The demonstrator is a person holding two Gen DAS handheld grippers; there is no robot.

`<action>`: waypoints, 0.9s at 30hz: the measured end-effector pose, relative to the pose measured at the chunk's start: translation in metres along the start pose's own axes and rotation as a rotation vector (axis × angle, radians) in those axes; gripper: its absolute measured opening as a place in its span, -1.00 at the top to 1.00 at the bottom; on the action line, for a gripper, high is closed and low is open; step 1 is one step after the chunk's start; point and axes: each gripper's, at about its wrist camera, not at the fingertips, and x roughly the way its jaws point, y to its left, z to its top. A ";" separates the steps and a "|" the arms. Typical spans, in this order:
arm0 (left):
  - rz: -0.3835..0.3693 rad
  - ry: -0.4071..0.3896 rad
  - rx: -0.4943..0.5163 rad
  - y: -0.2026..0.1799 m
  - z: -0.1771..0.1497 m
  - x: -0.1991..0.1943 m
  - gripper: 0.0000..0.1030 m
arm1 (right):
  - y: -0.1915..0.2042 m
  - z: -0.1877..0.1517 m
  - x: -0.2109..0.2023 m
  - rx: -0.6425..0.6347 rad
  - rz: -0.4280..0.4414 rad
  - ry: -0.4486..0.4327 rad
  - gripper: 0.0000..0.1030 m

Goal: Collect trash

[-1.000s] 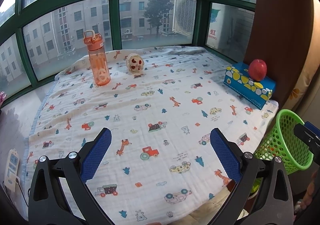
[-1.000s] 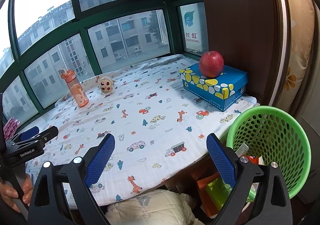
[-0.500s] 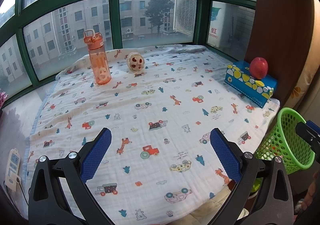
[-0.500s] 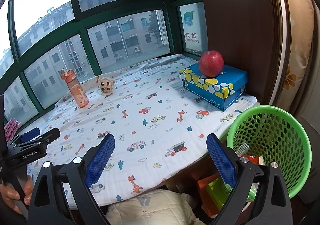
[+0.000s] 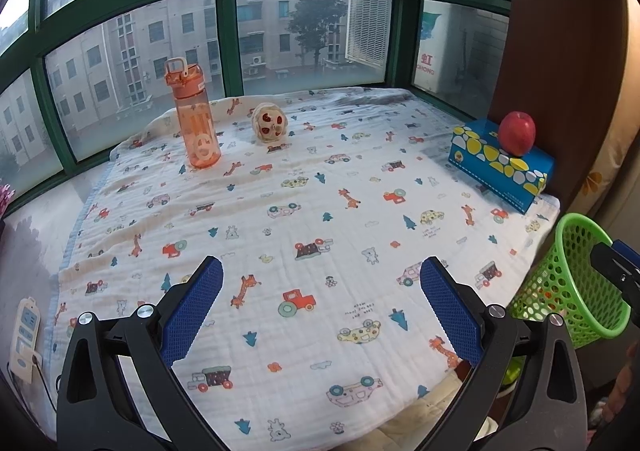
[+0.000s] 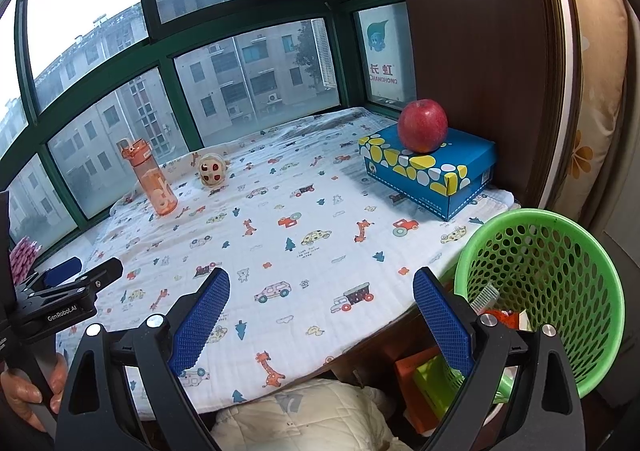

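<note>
Both views have drawn back a little, so bottle (image 5: 198,123) and apple (image 5: 517,133) sit farther off. Each hand-held gripper, left (image 5: 320,307) and right (image 6: 320,315), gapes wide and empty over the blanket (image 5: 304,211). Wrappers already lie in the green basket (image 6: 560,251) at the edge, likely placed within easy reach; no loose trash shows.

Orange bottle (image 5: 193,117) upright, perhaps a toy ball (image 5: 269,122) beside, apple (image 5: 516,132) on blue box (image 5: 492,166)

Both wrist views forward, sharing patterned cloth (image 5: 320,191).
</note>
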 end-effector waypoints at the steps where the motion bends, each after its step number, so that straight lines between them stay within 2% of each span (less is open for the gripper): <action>1: -0.003 0.001 0.001 -0.001 0.000 0.000 -0.89 | 0.000 0.000 0.000 0.001 0.001 0.001 -0.74; 27: -0.011 0.016 0.003 -0.002 -0.004 0.005 -0.89 | 0.000 -0.004 0.004 0.008 0.002 0.008 -0.74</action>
